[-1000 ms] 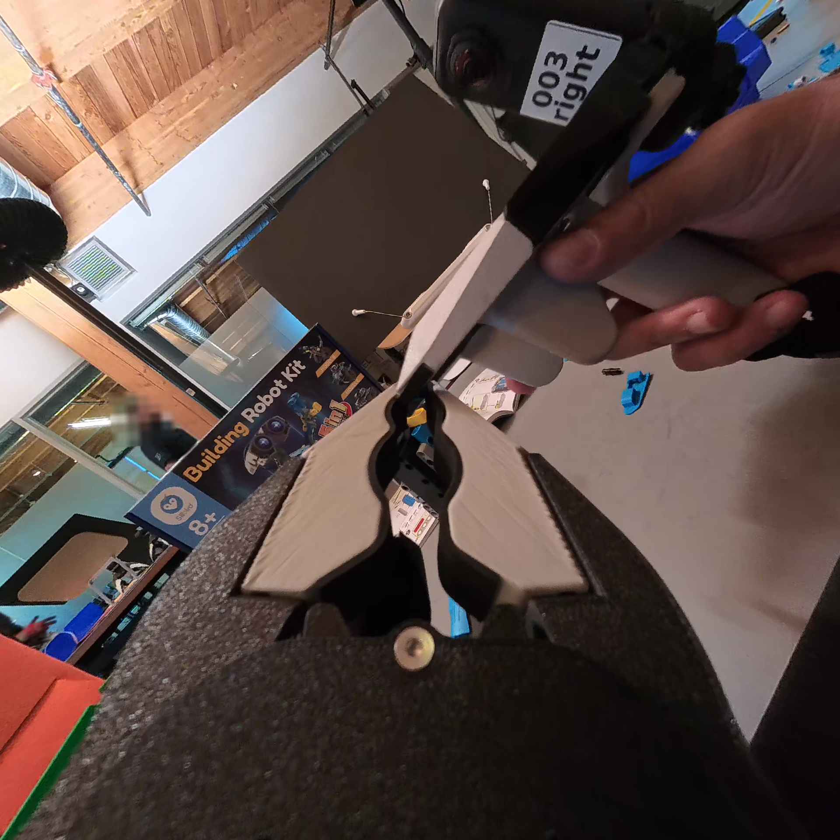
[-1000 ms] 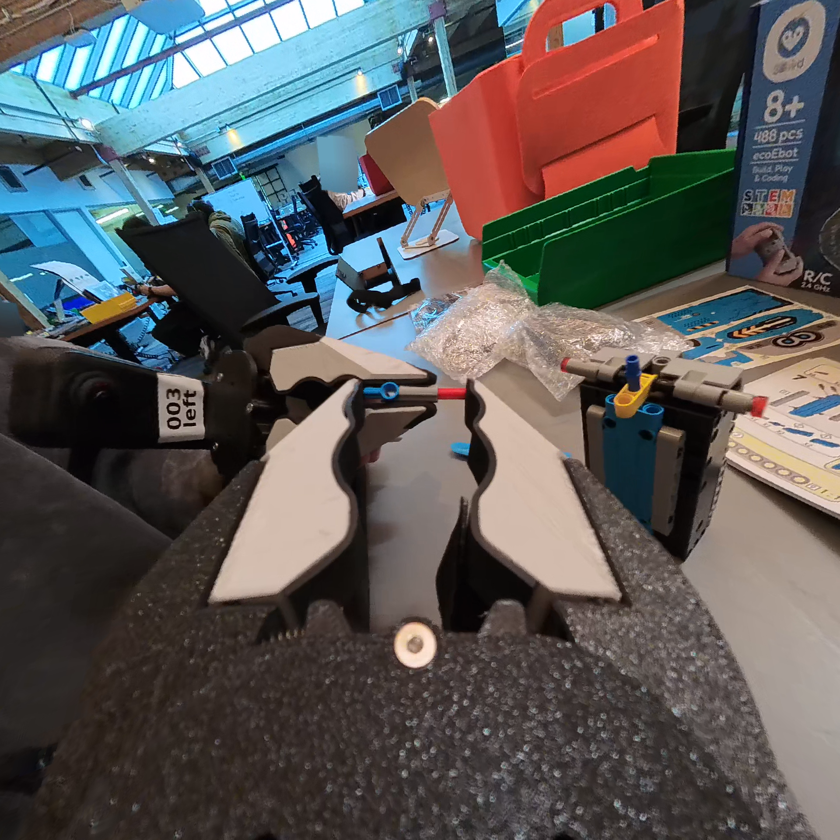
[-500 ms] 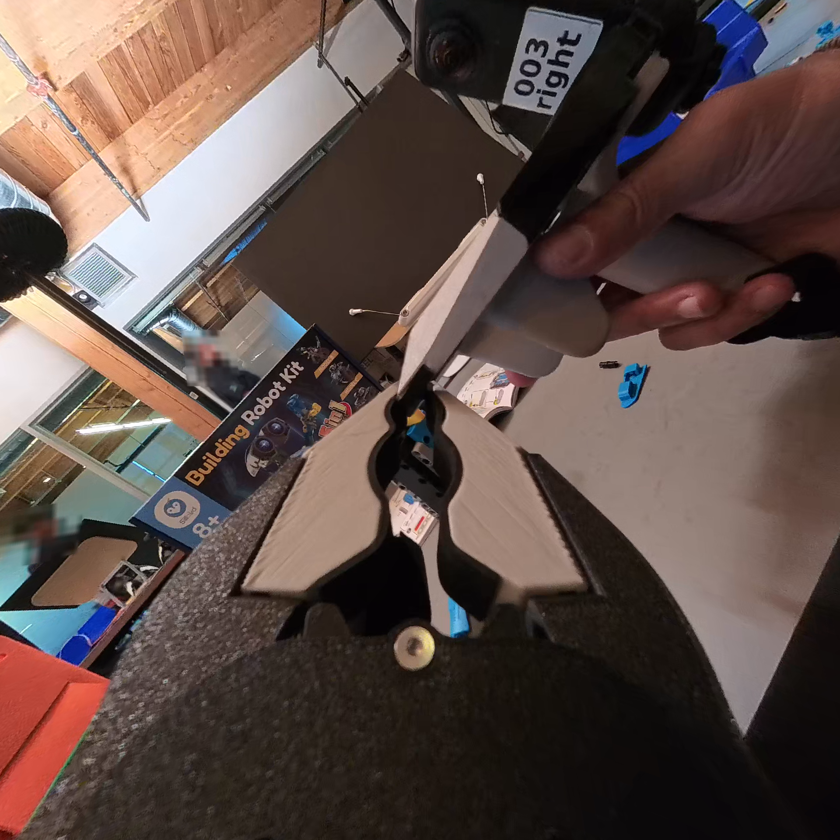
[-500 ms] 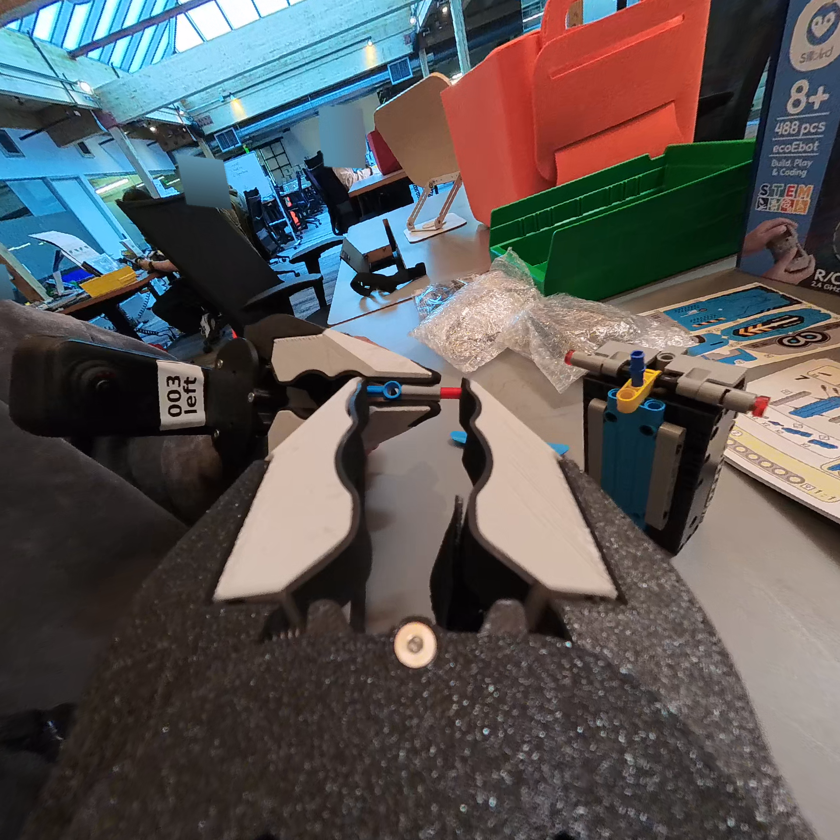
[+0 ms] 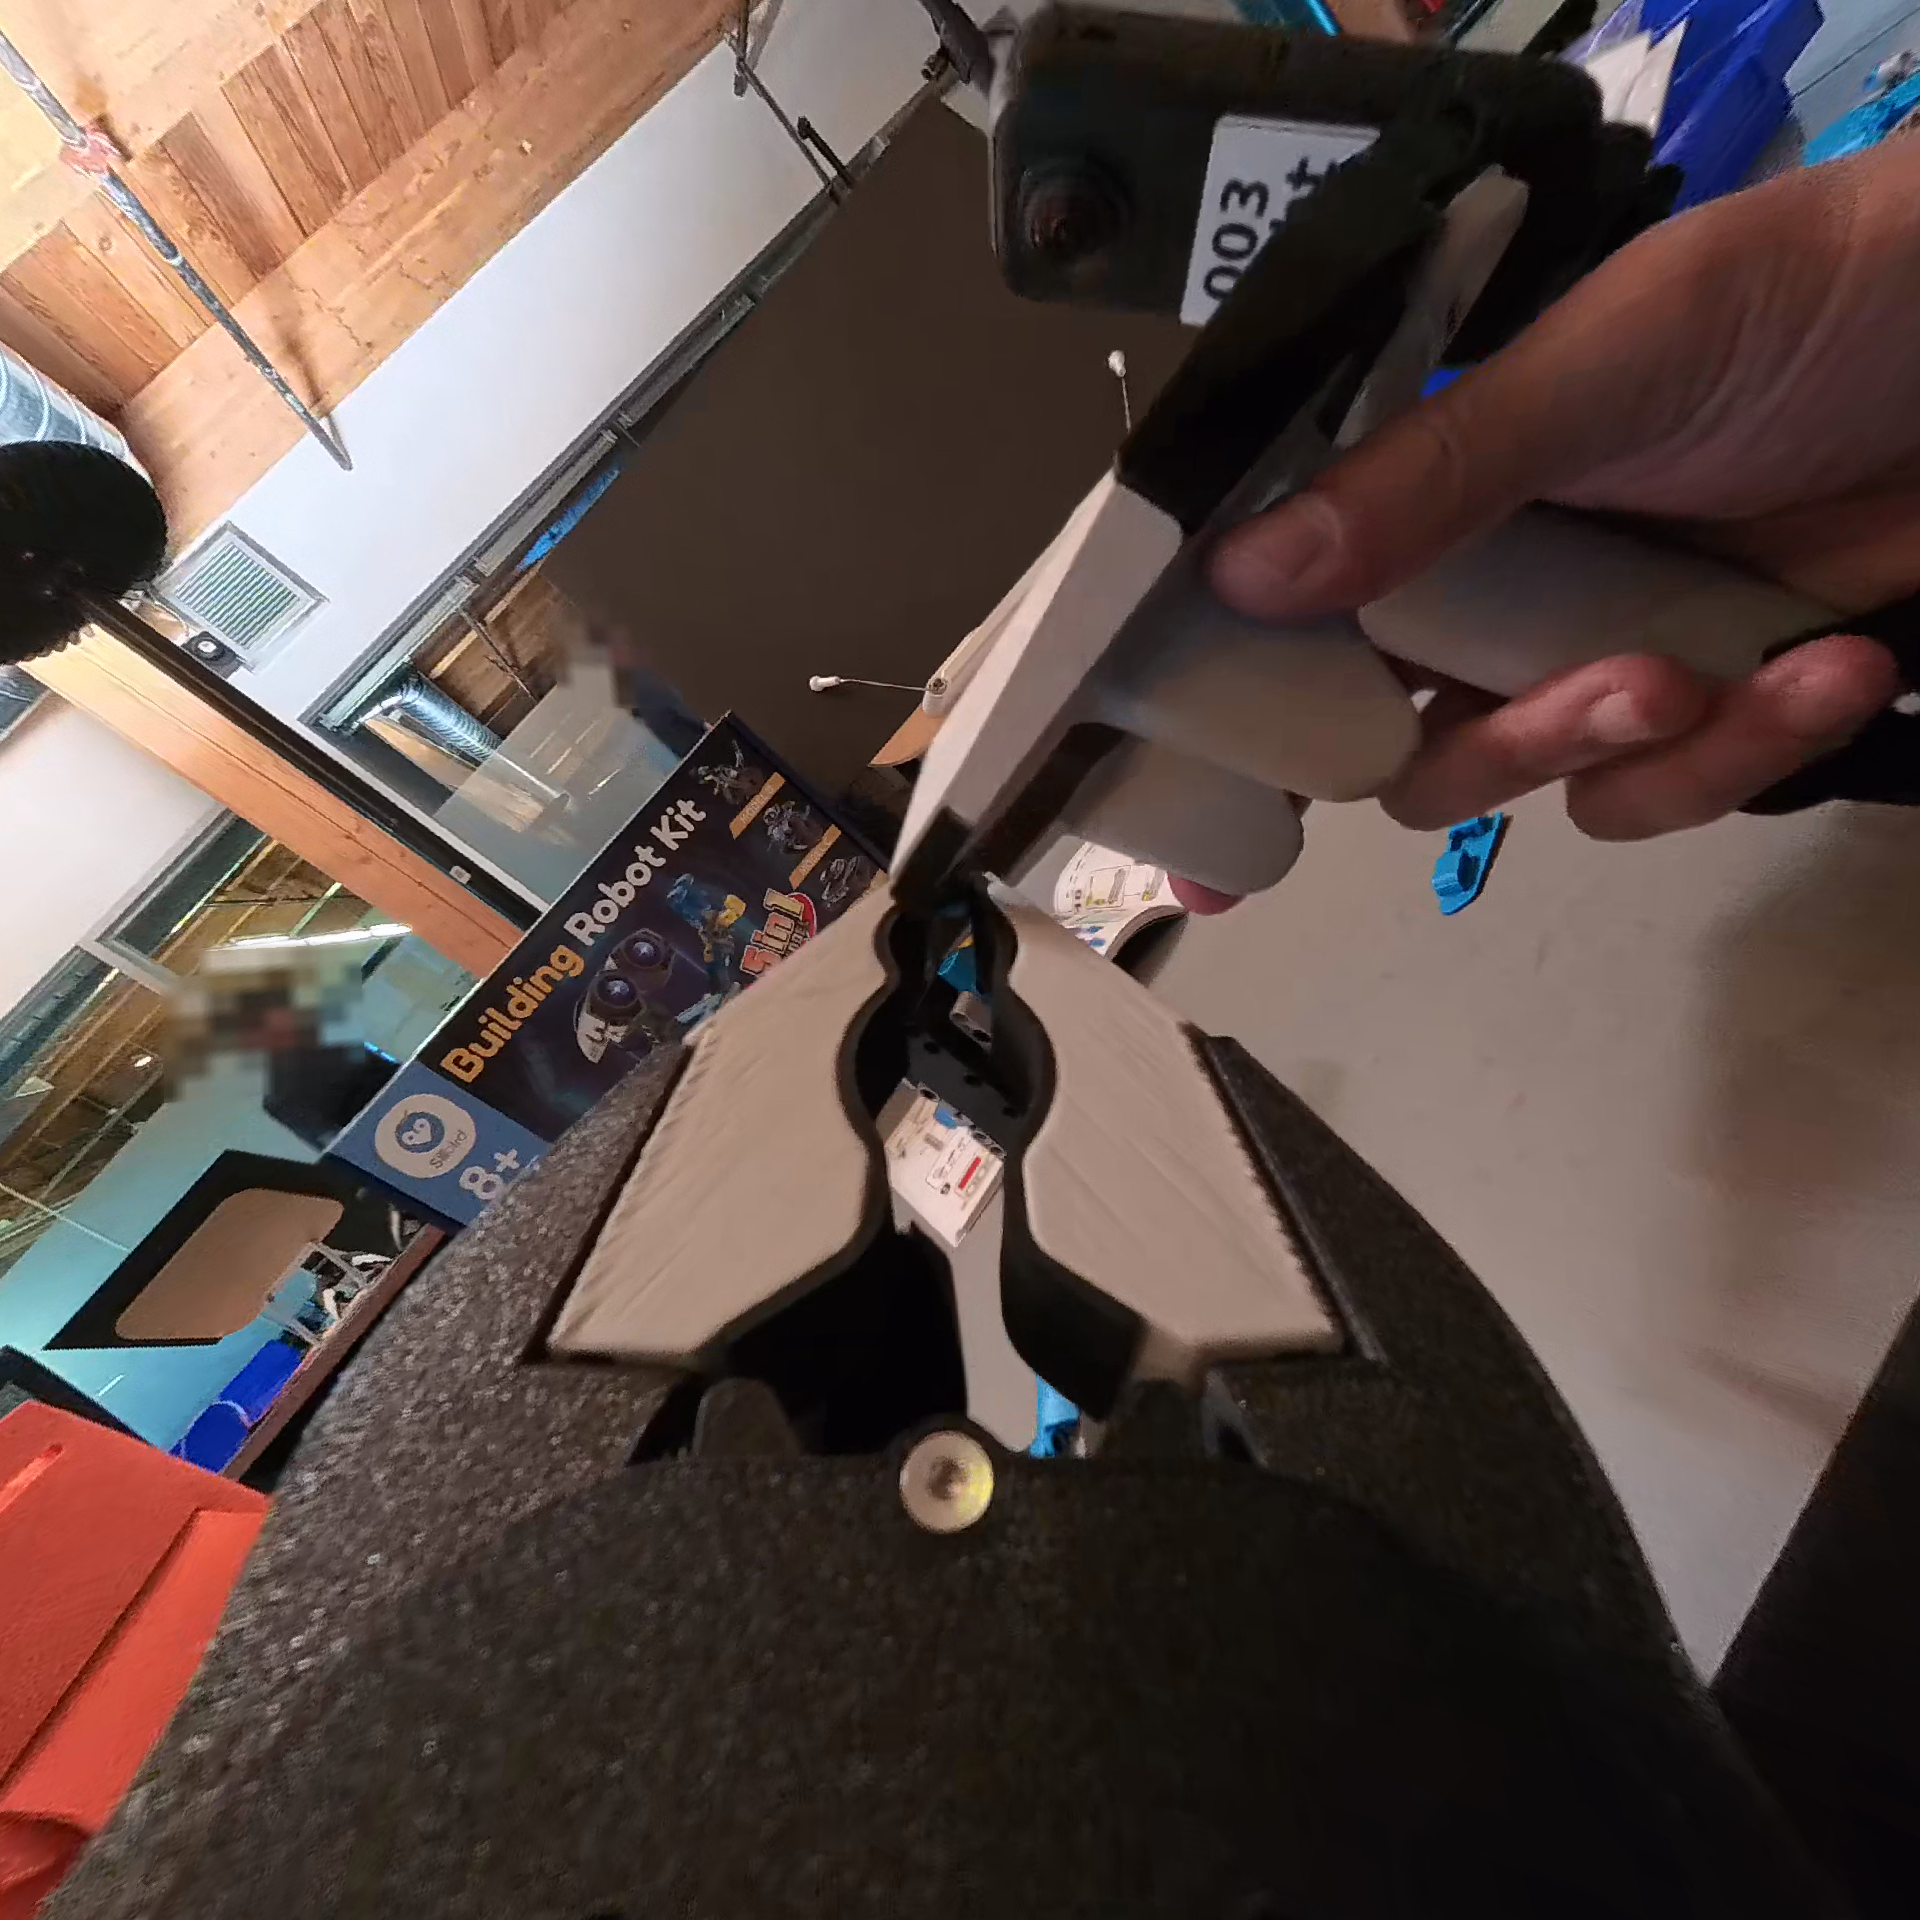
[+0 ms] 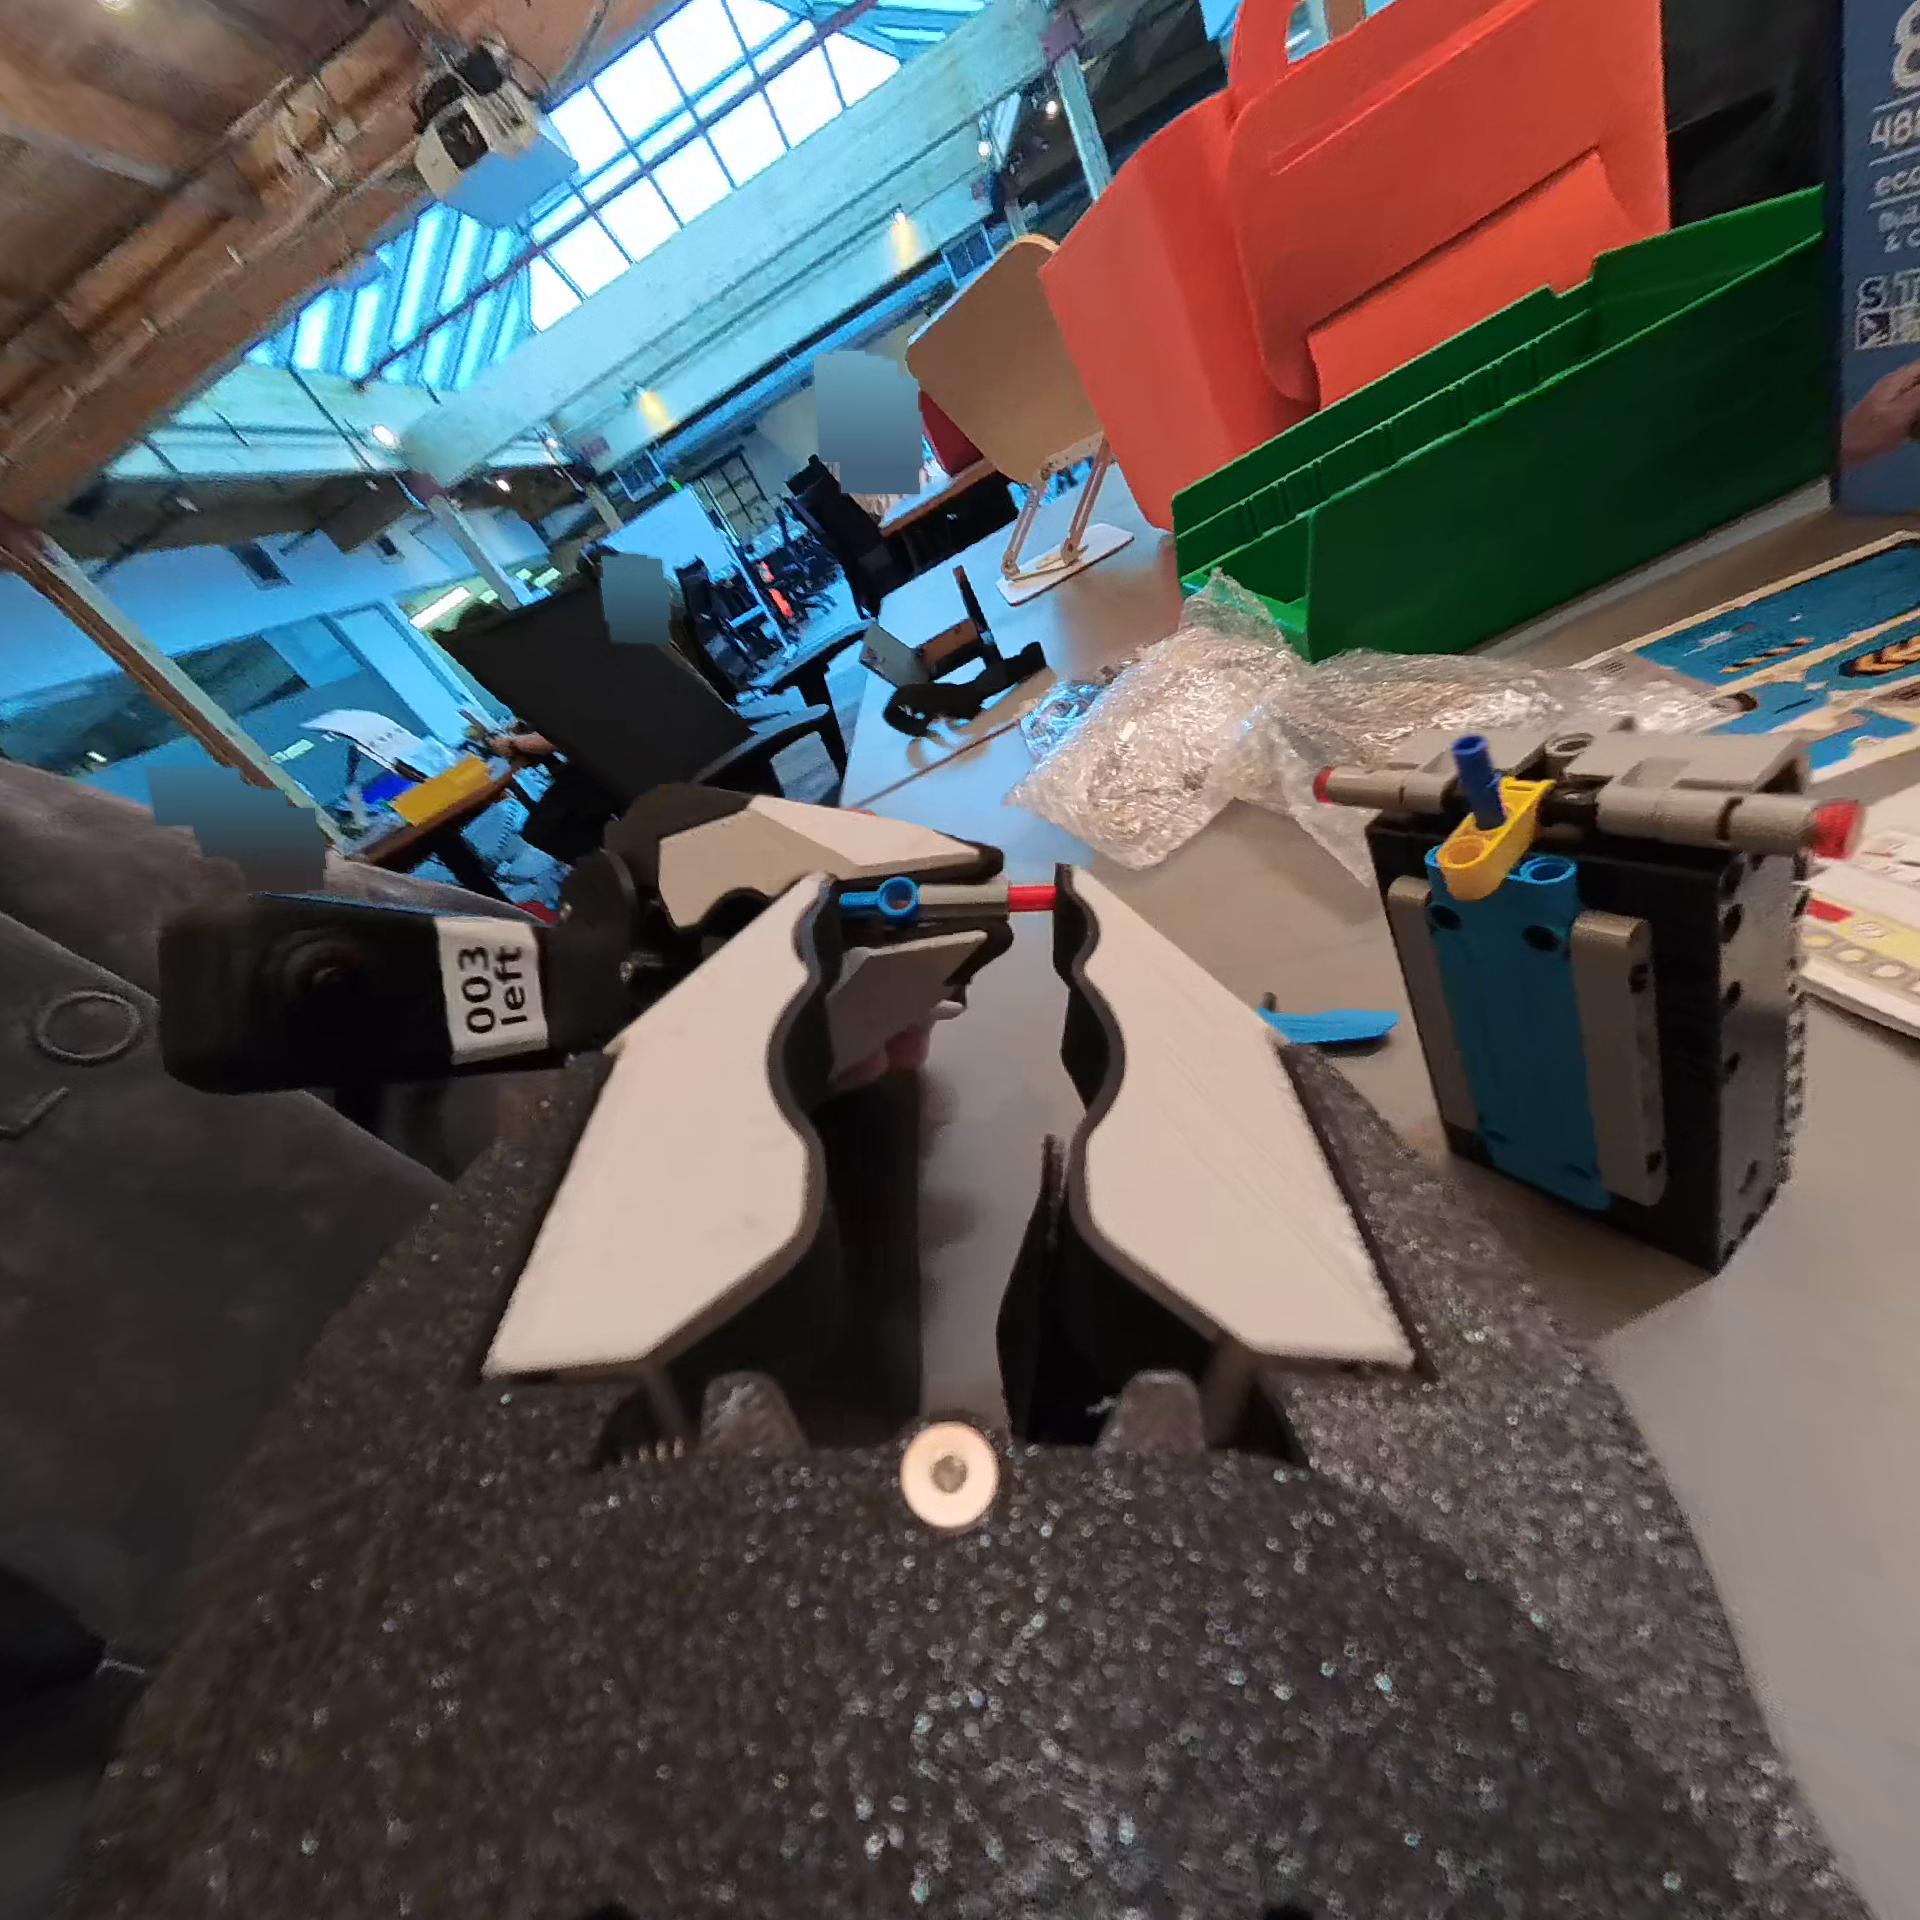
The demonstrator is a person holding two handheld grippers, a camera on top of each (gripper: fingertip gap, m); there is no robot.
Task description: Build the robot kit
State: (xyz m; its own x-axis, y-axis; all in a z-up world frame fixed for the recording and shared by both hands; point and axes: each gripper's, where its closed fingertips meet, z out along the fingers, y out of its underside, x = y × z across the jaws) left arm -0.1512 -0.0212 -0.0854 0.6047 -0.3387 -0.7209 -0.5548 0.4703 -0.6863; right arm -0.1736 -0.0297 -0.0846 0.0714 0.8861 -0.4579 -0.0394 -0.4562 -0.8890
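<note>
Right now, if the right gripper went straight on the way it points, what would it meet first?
Probably the red-ended rod that the left gripper pinches: it pokes across the gap between the open jaws of the right gripper, though depth is unclear.

Bright daylight pours from skylights (image 6: 665, 156) overhead; both wide-angle pictures bend at the edges, with slight motion blur and soft shadows.

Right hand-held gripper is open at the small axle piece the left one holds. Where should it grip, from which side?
Probably the bare red tip: the axle piece lies level, its blue end clamped in the left hand-held gripper. Come along its free end with the right hand-held gripper, fingers either side of that tip.
</note>
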